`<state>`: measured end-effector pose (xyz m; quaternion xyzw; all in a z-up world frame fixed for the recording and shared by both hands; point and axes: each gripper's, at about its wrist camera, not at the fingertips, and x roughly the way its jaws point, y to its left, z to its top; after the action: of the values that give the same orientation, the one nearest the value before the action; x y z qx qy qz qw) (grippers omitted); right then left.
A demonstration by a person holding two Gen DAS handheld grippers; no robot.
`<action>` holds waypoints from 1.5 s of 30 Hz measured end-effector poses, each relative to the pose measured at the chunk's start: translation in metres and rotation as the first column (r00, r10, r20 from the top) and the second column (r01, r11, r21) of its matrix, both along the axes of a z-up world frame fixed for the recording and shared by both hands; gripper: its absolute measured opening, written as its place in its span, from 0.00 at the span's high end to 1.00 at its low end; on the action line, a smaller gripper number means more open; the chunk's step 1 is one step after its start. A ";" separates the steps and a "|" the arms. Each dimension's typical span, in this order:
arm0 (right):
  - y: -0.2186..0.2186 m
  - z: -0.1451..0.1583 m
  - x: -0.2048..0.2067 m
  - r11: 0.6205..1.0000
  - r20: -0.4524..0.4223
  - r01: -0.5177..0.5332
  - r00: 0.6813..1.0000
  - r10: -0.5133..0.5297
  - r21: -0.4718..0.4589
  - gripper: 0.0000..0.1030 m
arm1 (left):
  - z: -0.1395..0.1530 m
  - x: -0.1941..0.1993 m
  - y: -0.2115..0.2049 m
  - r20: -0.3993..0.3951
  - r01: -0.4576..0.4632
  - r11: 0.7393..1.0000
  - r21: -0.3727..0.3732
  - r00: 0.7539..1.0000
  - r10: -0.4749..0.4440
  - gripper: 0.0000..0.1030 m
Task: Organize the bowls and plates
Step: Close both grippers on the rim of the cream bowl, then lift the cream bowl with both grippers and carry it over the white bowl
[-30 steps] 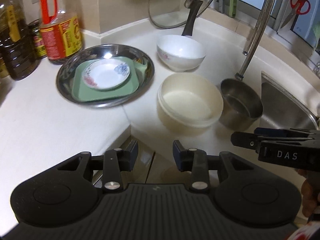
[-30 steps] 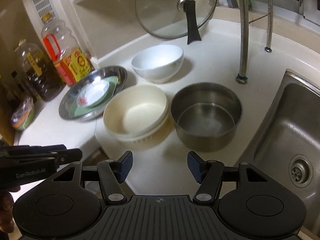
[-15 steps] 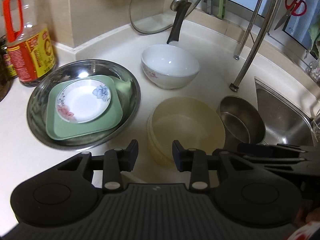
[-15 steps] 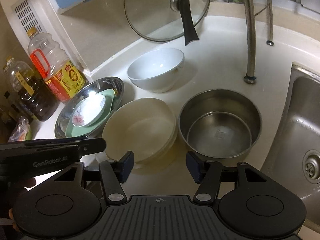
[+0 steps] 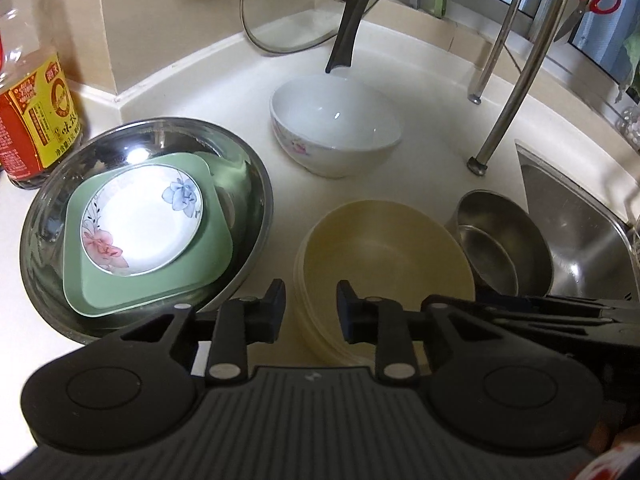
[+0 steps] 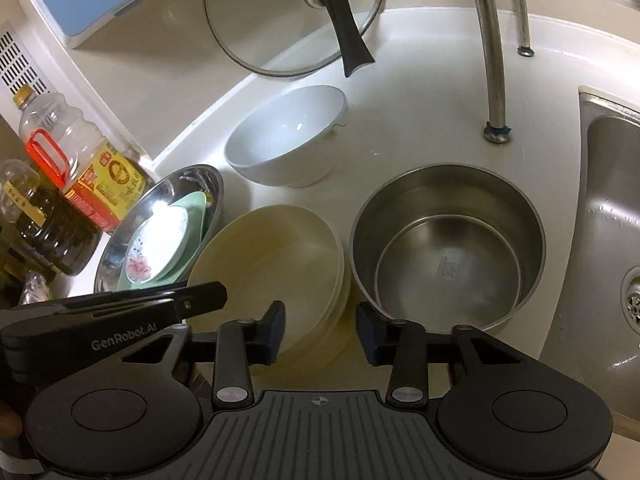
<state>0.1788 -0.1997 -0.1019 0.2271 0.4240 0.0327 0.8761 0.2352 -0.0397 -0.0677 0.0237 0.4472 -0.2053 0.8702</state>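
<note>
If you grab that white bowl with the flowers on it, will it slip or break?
The white bowl looks like glazed china, with a shiny glare spot inside, so it is probably slippery to pinch. It likely feels heavy for its size and could chip if dropped on the hard counter. It sits upright on a narrow foot, so pushing its rim may tip it.

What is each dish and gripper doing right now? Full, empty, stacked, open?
Left gripper: open, holding nothing.
Right gripper: open, holding nothing.
Cream bowls: nested together, empty.
White bowl: upright, empty.
Steel pot: upright, empty.
Steel basin: holds the green plate.
Green plate: under the flowered saucer.
Flowered saucer: on top, empty.
Glass lid: leaning on the wall.
</note>
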 end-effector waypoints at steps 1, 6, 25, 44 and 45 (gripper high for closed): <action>0.000 0.000 0.001 1.000 0.000 0.001 1.000 -0.001 -0.003 0.65 | -0.001 0.001 0.000 -0.005 0.002 1.000 -0.002 1.000 -0.002 0.79; 0.002 0.000 0.003 1.000 -0.003 0.001 1.000 -0.001 -0.025 0.74 | -0.005 0.004 0.002 -0.016 0.006 1.000 -0.003 1.000 -0.006 0.86; 0.006 0.028 0.013 0.998 0.073 -0.043 0.996 0.047 -0.052 0.76 | 0.026 0.004 0.012 0.062 0.001 1.000 -0.028 0.998 0.001 0.86; -0.015 0.072 0.057 0.997 0.161 -0.013 0.987 0.025 -0.075 0.76 | 0.061 0.042 -0.007 0.169 0.030 0.998 -0.049 0.985 -0.021 0.85; -0.017 0.074 0.060 0.997 0.162 -0.013 0.986 0.025 -0.073 0.76 | 0.064 0.046 -0.009 0.176 0.031 0.998 -0.050 0.984 -0.022 0.85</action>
<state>0.2391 -0.2166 -0.0279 0.1879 0.3541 0.0441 0.9151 0.2816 -0.0483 -0.0035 0.0245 0.3631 -0.2257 0.9037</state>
